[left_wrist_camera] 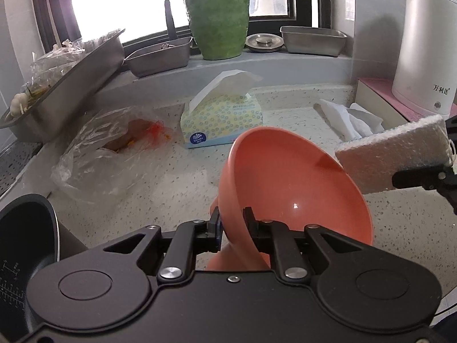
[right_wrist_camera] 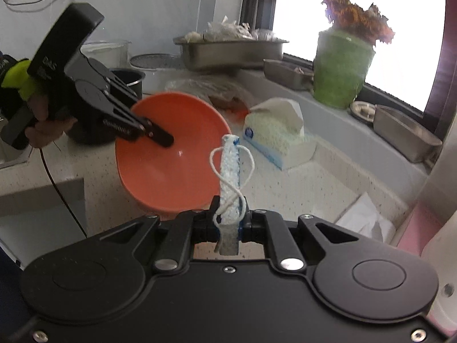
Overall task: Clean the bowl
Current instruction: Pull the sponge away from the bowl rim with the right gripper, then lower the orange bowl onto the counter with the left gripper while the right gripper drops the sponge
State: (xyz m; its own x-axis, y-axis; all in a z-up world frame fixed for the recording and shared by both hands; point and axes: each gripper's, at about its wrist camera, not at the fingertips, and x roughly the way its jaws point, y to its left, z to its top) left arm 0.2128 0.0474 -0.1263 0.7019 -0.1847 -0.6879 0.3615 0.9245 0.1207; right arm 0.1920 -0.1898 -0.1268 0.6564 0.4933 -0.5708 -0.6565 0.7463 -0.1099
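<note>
Left wrist view shows the left gripper (left_wrist_camera: pixel 232 223) at lower centre of the frame, its fingers closed tight on the rim of the orange bowl (left_wrist_camera: pixel 288 188), one finger outside the wall and one inside. The bowl is lifted off the speckled counter (left_wrist_camera: pixel 182 177) and tipped, its hollow facing right. At the right edge of the frame the sponge (left_wrist_camera: pixel 397 154), pale and rough, is just beside the bowl's rim, pinched in the right gripper's black fingers; whether it touches the rim I cannot tell. Behind the bowl, mid-frame, stands a tissue box (left_wrist_camera: pixel 221 120); a crumpled plastic bag (left_wrist_camera: pixel 108 148) lies to its left, a white kettle (left_wrist_camera: pixel 425 48) at upper right and a green vase (left_wrist_camera: pixel 217 14) on the sill at top centre.

Right wrist view has the right gripper (right_wrist_camera: pixel 230 220) at lower centre, closed on the sponge (right_wrist_camera: pixel 230 177) seen edge-on, a white string looped around it. The bowl (right_wrist_camera: pixel 171 154) sits left of centre, open toward the camera, the left gripper (right_wrist_camera: pixel 155 137) clamping its upper left rim
</note>
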